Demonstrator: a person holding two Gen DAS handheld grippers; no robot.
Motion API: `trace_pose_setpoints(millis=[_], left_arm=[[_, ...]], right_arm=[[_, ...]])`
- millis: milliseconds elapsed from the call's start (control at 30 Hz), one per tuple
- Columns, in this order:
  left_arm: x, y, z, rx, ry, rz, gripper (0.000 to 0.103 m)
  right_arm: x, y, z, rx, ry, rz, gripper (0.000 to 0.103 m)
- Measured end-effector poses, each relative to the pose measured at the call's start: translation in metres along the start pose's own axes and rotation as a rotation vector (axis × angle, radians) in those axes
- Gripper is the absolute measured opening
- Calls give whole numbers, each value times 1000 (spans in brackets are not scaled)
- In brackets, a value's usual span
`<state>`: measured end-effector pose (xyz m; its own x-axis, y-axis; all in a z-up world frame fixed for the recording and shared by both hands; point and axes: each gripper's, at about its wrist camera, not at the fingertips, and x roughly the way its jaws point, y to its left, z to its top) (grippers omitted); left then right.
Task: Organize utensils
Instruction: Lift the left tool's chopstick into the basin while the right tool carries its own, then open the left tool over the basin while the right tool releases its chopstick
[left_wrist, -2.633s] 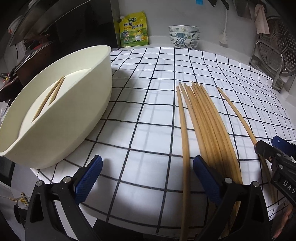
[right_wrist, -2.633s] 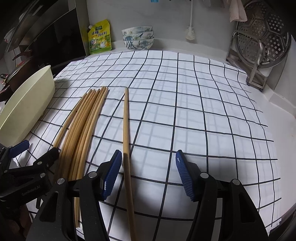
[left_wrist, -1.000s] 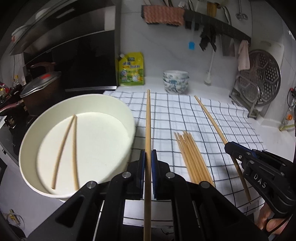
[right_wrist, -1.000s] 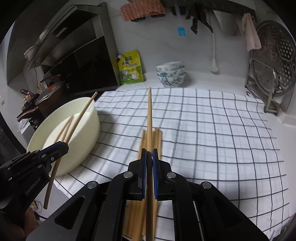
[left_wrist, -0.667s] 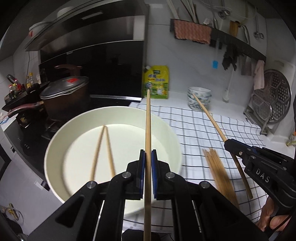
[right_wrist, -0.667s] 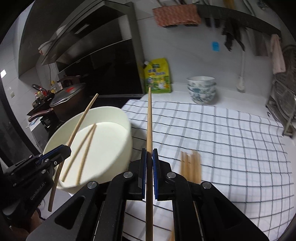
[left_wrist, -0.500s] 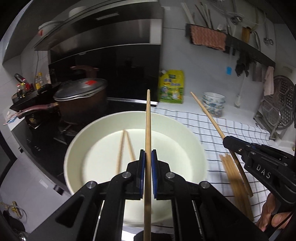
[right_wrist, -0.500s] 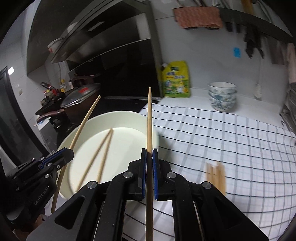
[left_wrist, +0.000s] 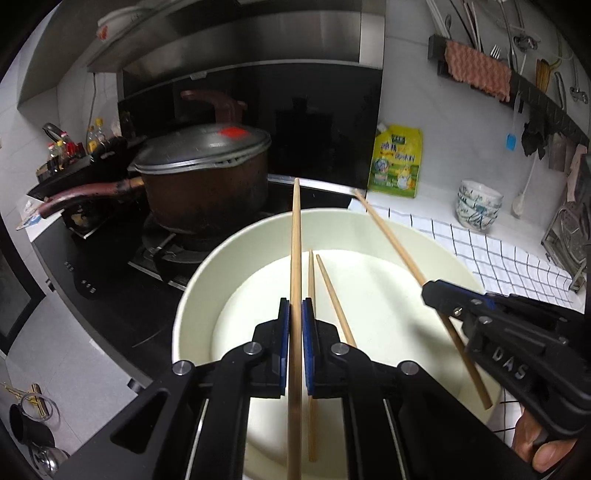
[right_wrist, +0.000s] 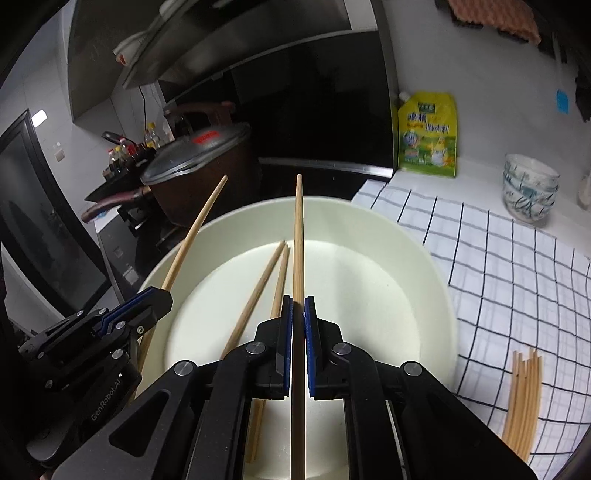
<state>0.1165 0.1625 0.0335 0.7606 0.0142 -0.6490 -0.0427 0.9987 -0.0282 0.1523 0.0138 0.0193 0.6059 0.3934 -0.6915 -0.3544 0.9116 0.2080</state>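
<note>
Blue-padded jaws of the left gripper (left_wrist: 295, 328) are pressed tight on one wooden chopstick (left_wrist: 295, 258), which points forward above the cream bowl (left_wrist: 192, 280). Beside it, the right gripper (right_wrist: 298, 325) pinches a second chopstick (right_wrist: 298, 240) the same way, over the same bowl. Two loose chopsticks (right_wrist: 266, 280) lie on the bowl's floor. More chopsticks (right_wrist: 524, 398) lie bundled on the checked cloth (right_wrist: 517, 266).

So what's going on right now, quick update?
Left gripper and right gripper each shut on a chopstick, over the white bowl. Two chopsticks inside. Nothing blocking.
</note>
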Motion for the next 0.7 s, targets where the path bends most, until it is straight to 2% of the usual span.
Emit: trace_pose_setpoints(millis=[300, 567, 633, 700], left_arm=[[29, -6, -2, 20, 75, -28, 8], [35, -7, -7, 20, 95, -24, 9], [34, -5, -7, 13, 97, -14, 13], [33, -3, -7, 5, 94, -9, 24]], right_arm=[[29, -9, -10, 25, 99, -23, 6], [33, -15, -14, 37, 115, -34, 7], [32, -15, -14, 35, 111, -38, 8], [29, -15, -14, 37, 99, -45, 14]])
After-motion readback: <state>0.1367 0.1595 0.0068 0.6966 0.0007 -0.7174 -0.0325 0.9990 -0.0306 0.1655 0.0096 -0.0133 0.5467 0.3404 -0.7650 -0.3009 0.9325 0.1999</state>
